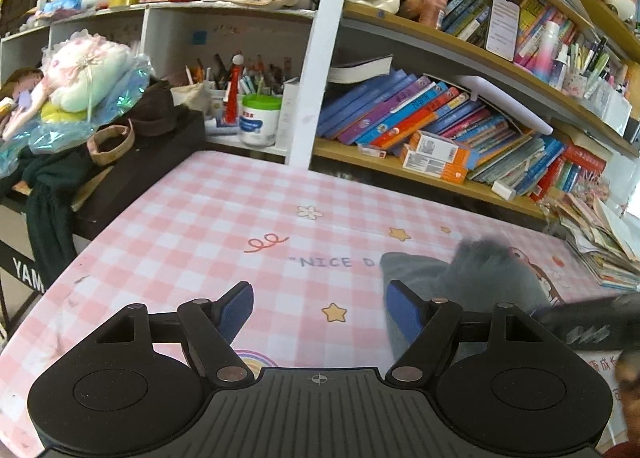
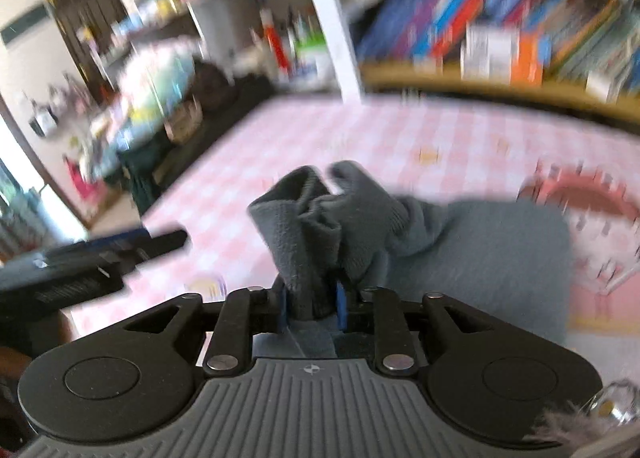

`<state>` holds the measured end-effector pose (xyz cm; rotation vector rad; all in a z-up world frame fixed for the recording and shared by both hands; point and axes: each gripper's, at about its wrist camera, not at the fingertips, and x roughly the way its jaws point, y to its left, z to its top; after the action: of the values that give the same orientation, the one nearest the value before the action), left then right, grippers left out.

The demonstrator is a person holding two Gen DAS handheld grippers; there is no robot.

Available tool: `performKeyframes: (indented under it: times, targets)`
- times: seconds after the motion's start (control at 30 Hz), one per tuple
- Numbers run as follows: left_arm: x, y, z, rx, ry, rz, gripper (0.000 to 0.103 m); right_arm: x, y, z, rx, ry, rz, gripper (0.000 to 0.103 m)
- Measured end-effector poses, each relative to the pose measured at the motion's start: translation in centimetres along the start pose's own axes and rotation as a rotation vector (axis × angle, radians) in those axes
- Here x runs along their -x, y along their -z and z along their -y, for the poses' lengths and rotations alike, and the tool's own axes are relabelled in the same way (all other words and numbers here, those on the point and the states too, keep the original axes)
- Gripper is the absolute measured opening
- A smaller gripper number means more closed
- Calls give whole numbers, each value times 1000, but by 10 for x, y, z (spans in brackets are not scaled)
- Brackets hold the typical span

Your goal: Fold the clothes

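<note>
A: Largest first. What carries the work?

B: A table under a pink checked tablecloth [image 1: 192, 226], printed with stars and lettering. It gives a flat, bare surface to fold on. Behind it stand crowded bookshelves [image 1: 440, 122]; they play no part.

A: And the garment?

B: A grey fleece garment [image 2: 492, 254], exact type not readable. Most of it lies flat on the cloth to the right. One bunched end [image 2: 312, 226] rises off the table toward the right wrist camera. In the left wrist view the same grey cloth shows blurred at lower right [image 1: 472, 278].

A: Why is that end raised?

B: The right gripper [image 2: 312, 304] has it between its blue pads [image 2: 341, 304], jaws narrow, pinching the fabric. Judgement: the end is lifted so it can be carried over the flat part as a fold. The right view is smeared, so pad contact is read from the fabric standing up out of the jaws.

A: The left gripper?

B: The left gripper [image 1: 320, 310] has its jaws spread wide with nothing between them, over bare tablecloth just left of the garment. Its blue pads [image 1: 236, 310] touch nothing. Judgement: it waits open to take a second edge or steady the cloth.

A: Progress?

B: Fold not yet laid; the garment is only partly doubled.
</note>
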<state>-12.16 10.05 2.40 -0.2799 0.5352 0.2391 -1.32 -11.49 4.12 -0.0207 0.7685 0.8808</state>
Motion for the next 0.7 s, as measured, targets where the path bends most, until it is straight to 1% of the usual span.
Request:
performKeyframes:
  times: [0.07,0.1,0.13,0.2,0.3,0.37,0.47,0.5,0.63,0.7]
  targets:
    - [0,-1,-1,-6,13,2,75,1,0,0,1,-11,-2,27]
    - [0,-2,0,-13,22,6,75,1,1,0,1,-16,-3,33]
    - [0,-2,0,-19,30,10,75,1,1,-1,1,-21,-4,45]
    - [0,-3,2,-30,46,20,75,2,1,-1,2,-32,-6,54]
    - [-3,-6,7,-38,64,37,75,3,2,-1,3,-47,-9,54]
    - [-7,-10,10,-42,66,35,76,3,3,-1,4,-58,-11,55]
    - [-15,-13,16,-46,78,20,76,6,3,0,0,-71,-5,62]
    - [-18,-13,18,-47,89,18,76,13,3,5,-18,-58,25,64]
    - [-23,-15,30,-61,159,22,76,35,2,31,-100,69,119,67]
    - [-26,-16,39,-85,201,18,80,45,1,45,-142,136,161,67]
